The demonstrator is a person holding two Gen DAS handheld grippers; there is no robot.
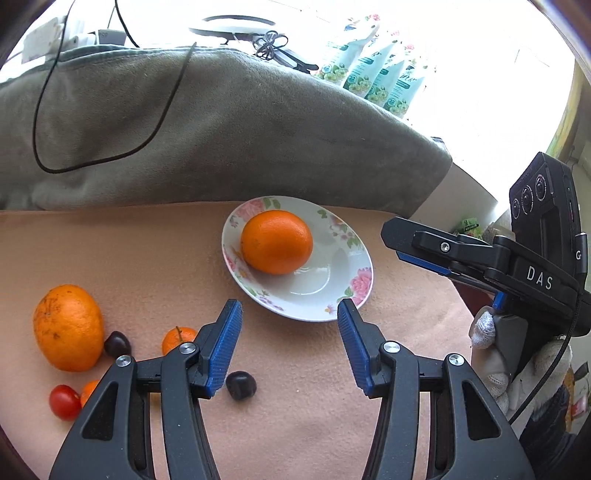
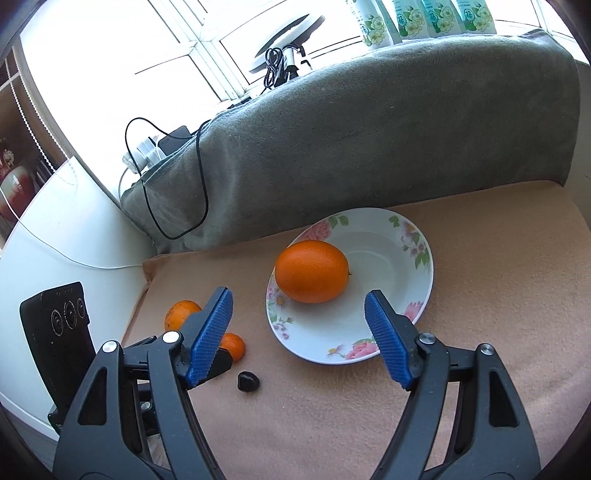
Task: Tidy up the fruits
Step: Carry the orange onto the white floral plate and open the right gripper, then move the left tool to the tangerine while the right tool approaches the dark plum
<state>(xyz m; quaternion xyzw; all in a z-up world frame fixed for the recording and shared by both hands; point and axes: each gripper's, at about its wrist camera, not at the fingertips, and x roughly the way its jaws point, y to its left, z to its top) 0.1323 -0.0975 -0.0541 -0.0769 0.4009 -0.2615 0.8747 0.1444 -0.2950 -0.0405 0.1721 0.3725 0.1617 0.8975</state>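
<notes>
A large orange (image 1: 276,242) lies inside the floral plate (image 1: 343,266) on the peach cloth (image 1: 155,251). Both the left gripper (image 1: 290,314) and the right gripper (image 2: 298,304) hover apart-jawed and empty; a second orange (image 1: 68,326), tangerine (image 1: 177,338) and cherry tomato (image 1: 64,401) lie aside.

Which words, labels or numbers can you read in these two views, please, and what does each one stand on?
"DAS": white letters on the black body of the right hand-held gripper.
"G": white letter on the camera mounted on that gripper.
"72": round badges on the floral packs on the windowsill.
Larger lettering on the packs: too blurred to read.
</notes>
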